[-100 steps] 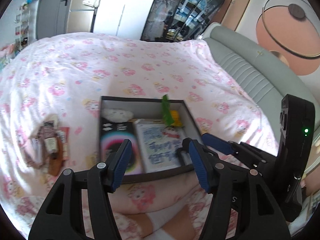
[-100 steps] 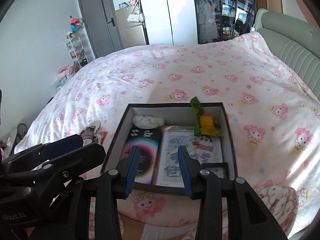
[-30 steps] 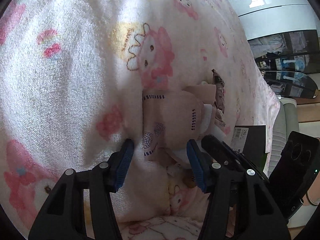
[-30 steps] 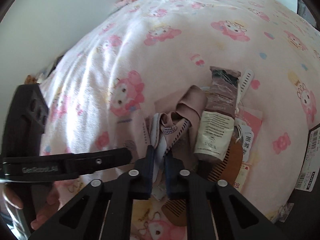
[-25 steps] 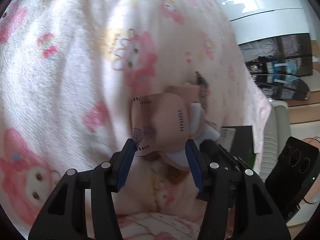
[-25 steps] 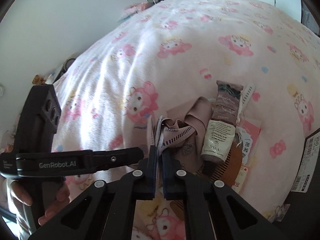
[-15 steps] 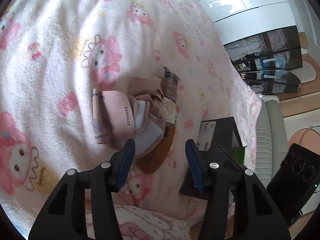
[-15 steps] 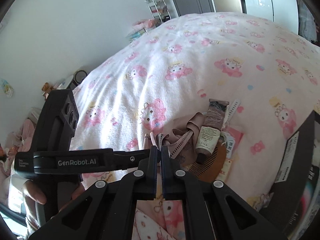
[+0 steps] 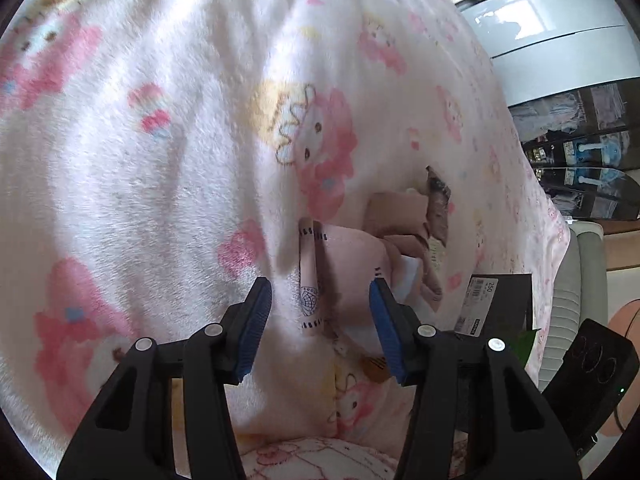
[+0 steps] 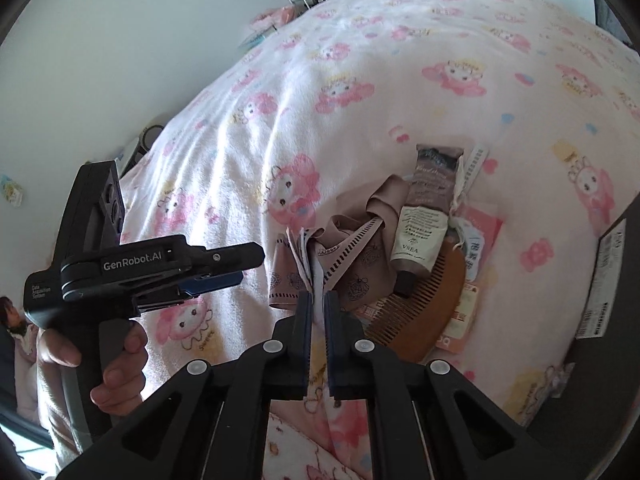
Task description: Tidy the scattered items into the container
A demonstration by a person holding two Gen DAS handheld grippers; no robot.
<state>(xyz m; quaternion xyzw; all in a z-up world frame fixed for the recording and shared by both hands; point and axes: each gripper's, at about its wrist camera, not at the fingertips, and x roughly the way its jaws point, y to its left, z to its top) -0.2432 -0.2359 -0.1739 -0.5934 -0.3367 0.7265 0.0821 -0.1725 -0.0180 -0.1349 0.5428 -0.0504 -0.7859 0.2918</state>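
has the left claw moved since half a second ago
Yes. The left claw has dropped back toward the pink scarf; the black box sits farther off to its right.

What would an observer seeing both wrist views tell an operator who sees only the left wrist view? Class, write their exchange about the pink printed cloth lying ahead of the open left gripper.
Operator: The pink printed cloth lies just ahead of my open left gripper. Is the other gripper involved?
Observer: Yes, the right gripper is shut on the cloth's near edge.
Operator: What lies beside the cloth, behind my right finger?
Observer: A brown wooden comb, lying on pink paper packets.
Operator: Anything on the comb?
Observer: A cream tube with a dark cap; its cap end rests on the comb.
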